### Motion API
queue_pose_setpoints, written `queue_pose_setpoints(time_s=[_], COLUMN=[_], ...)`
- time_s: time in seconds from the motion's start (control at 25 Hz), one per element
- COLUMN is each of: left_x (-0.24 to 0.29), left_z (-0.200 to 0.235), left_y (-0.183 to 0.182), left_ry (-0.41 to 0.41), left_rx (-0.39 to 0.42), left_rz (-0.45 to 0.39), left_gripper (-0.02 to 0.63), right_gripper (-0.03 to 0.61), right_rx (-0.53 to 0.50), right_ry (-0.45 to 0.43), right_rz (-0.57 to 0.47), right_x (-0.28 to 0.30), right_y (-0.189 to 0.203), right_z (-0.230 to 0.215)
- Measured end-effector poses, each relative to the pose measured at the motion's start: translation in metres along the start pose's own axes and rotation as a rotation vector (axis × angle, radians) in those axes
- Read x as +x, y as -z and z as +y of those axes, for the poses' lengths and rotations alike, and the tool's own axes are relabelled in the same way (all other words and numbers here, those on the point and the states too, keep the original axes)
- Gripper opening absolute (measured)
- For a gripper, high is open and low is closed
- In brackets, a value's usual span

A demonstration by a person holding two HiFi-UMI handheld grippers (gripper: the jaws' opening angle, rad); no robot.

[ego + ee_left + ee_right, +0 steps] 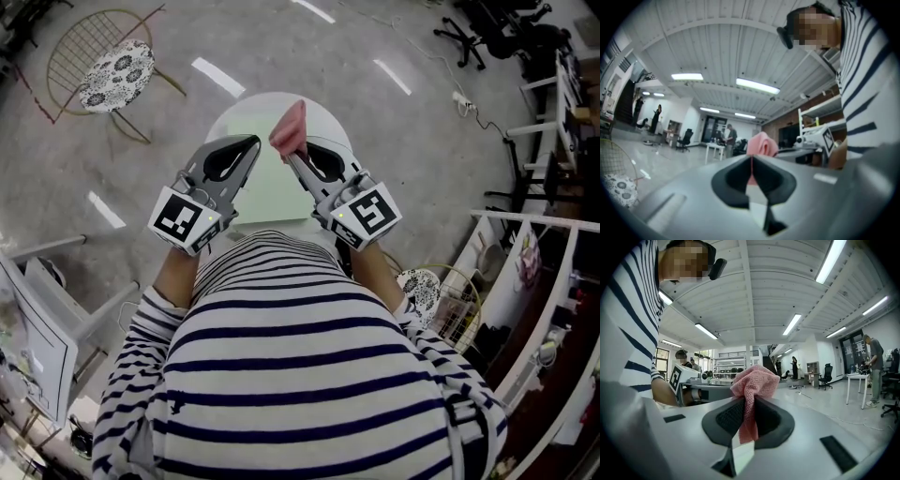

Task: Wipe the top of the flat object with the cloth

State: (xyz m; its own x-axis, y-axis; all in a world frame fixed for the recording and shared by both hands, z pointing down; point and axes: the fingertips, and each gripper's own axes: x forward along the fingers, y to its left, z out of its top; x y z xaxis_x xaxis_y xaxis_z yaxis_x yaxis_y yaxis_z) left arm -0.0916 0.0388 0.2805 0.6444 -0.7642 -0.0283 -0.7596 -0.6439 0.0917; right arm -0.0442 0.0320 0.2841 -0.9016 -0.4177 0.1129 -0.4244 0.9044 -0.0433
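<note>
Pink cloth (289,125), pinched by the right gripper (294,156), sits at the flat object's (265,192) 12 o'clock; left gripper (251,143) jaws are pressed together.

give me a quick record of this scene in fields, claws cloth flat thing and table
left claw: shut, nothing gripped
right claw: shut on pink cloth
pink cloth: bunched, sticking out past the jaws, seems raised off the flat object
flat object: pale green, lying on the round table
round table: white, under both claws
wiping: not under way
</note>
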Motion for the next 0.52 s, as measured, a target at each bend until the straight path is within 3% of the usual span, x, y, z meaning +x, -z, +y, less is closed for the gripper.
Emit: queue_pose_setpoints(time_s=[0.52], left_x=[0.0016], left_z=[-0.0054], left_y=[0.0035], left_ry=[0.031], left_rx=[-0.027], left_rz=[-0.008], left_gripper=[0.012], right_gripper=[0.046], right_rx=[-0.026], right_ry=[-0.011], right_rz=[0.007], right_x=[0.0014], right_y=[-0.0034], right_z=[0.0026])
